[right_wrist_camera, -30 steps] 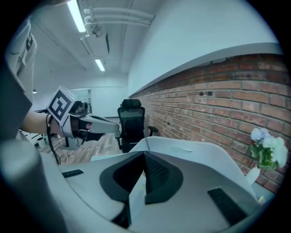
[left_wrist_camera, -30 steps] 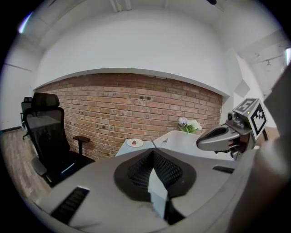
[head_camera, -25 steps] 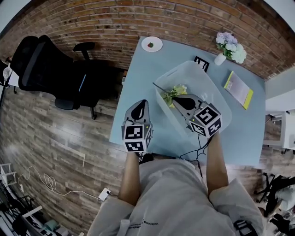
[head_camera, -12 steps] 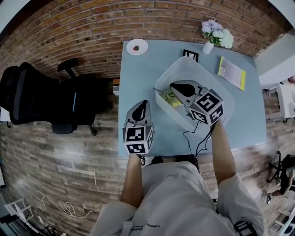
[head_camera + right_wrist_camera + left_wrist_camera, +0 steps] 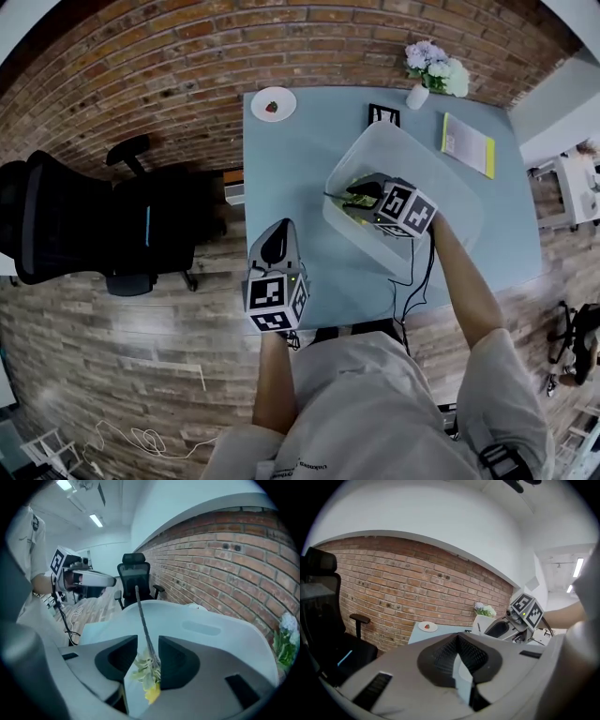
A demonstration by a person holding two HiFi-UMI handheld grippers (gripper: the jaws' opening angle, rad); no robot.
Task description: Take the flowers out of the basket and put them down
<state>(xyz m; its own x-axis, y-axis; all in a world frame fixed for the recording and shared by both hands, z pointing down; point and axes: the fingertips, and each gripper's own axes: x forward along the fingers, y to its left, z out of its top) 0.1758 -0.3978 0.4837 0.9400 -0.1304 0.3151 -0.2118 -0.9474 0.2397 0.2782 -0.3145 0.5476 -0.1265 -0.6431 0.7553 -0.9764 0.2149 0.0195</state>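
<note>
A yellow flower (image 5: 351,203) with green leaves and a long dark stem lies in the clear plastic basket (image 5: 412,141) on the pale blue table. My right gripper (image 5: 361,190) reaches down into the basket over it. In the right gripper view the stem (image 5: 141,616) runs up between the jaws and the leaves and yellow bloom (image 5: 149,677) hang there. The jaws of the right gripper (image 5: 147,644) are opening, with a gap on both sides of the stem. My left gripper (image 5: 272,246) hovers at the table's near left edge, and its jaws (image 5: 458,641) are shut and hold nothing.
A white plate with a strawberry (image 5: 272,105) sits at the far left corner. A vase of pale flowers (image 5: 433,73), a marker card (image 5: 382,115) and a yellow-green booklet (image 5: 467,143) lie behind the basket. A black office chair (image 5: 66,225) stands left. A cable (image 5: 412,281) crosses the near edge.
My right gripper has gone down and forward into the basket with the flower. The left gripper has stayed near the table's front left edge. The head view has shifted.
</note>
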